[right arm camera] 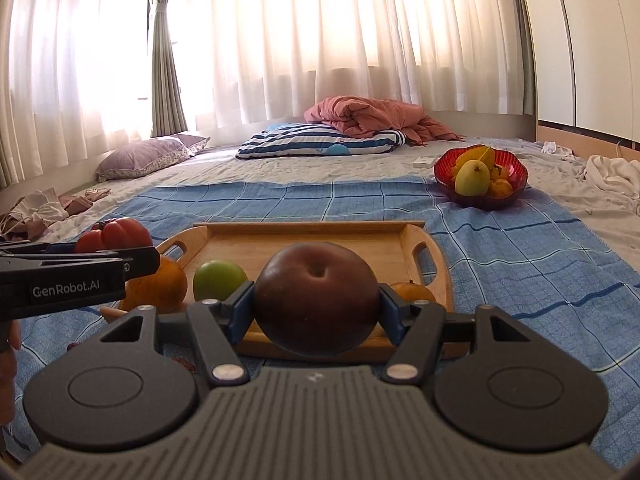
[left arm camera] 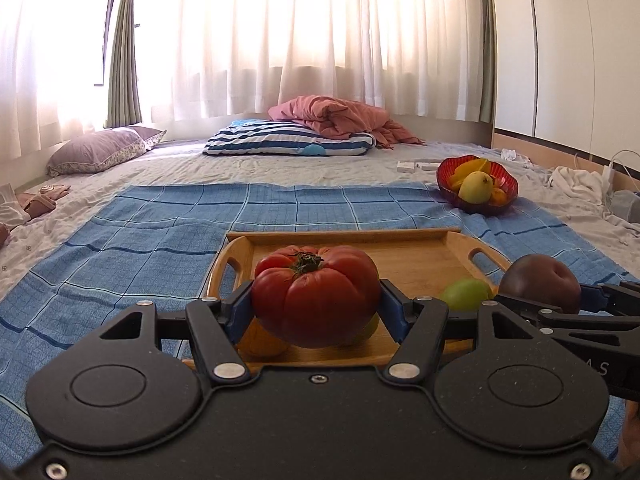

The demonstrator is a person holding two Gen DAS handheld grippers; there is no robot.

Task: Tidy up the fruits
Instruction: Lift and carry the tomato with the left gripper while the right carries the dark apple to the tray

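Note:
My left gripper [left arm camera: 316, 300] is shut on a large red ribbed tomato [left arm camera: 316, 294], held just above the near end of the wooden tray [left arm camera: 424, 258]. My right gripper [right arm camera: 316, 304] is shut on a dark purple-brown round fruit [right arm camera: 316, 302], also over the tray's [right arm camera: 320, 240] near edge. That fruit shows at the right in the left wrist view [left arm camera: 540, 282]; the tomato shows at the left in the right wrist view [right arm camera: 114, 234]. On the tray lie a green fruit [right arm camera: 220, 280], an orange [right arm camera: 160, 286] and another orange [right arm camera: 414, 292]. A red bowl [right arm camera: 480, 178] holds several yellow and orange fruits.
The tray and bowl sit on a blue checked cloth [right arm camera: 520, 264] spread over a bed. A striped pillow [right arm camera: 320, 142], pink blanket [right arm camera: 372, 118] and purple pillow [right arm camera: 144, 158] lie at the far end. White clothes [right arm camera: 612, 178] lie at the right, other clothes [right arm camera: 36, 212] at the left.

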